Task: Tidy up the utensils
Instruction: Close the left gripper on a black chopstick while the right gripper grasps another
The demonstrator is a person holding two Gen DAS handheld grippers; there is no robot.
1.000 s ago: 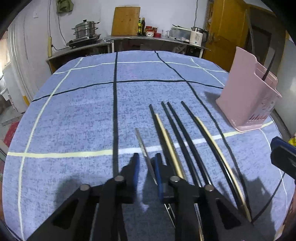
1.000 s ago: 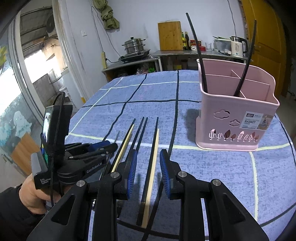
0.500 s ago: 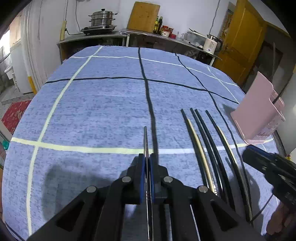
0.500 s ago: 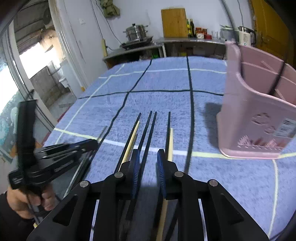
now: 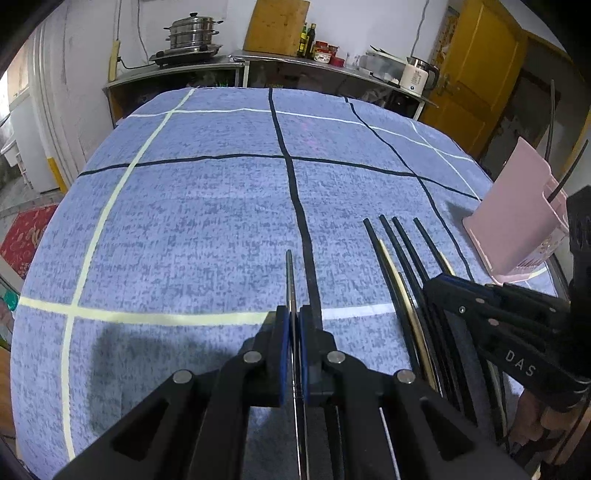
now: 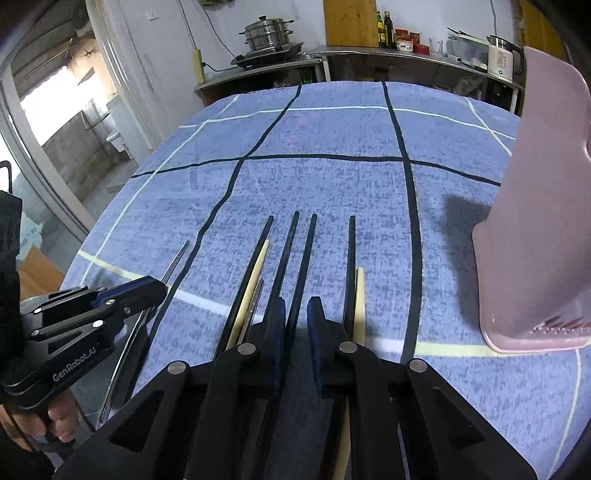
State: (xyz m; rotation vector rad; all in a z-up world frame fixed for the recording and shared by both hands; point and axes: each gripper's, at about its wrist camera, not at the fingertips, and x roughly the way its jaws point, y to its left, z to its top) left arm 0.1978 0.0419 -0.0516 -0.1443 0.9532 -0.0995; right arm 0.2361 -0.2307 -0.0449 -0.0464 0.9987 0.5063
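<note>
The left gripper [image 5: 293, 325] has its fingers clamped on a thin metal chopstick [image 5: 289, 273], which runs straight out between the pads, its tip pointing away across the desk [image 5: 184, 221] and lying close beside a black stripe of the cloth. In the right wrist view the same chopstick [image 6: 177, 258] shows as a slim grey rod slanting up and to the right from that gripper [image 6: 147, 291].

The right gripper [image 6: 295, 314] is low over the row of chopsticks, its fingers closing, with one black chopstick [image 6: 304, 254] lying in the gap between them; the pads seem not to press on it yet, though the view is too foreshortened to be sure. The other black chopsticks [image 6: 351, 258] and the pale wooden chopsticks [image 6: 255, 273] lie side by side, nearly parallel, long axes running away from the camera, tips toward the far edge.

The pink utensil basket [image 6: 535, 221] stands upright to the right of the row, with dark chopsticks [image 5: 550, 118] sticking up from it.

The desk wears a blue cloth with black and pale yellow lines. Behind it, a steel counter [image 5: 236, 61] carries a steamer pot [image 5: 190, 33], bottles and a kettle [image 5: 417, 75]; a yellow door [image 5: 480, 74] stands at the right.
</note>
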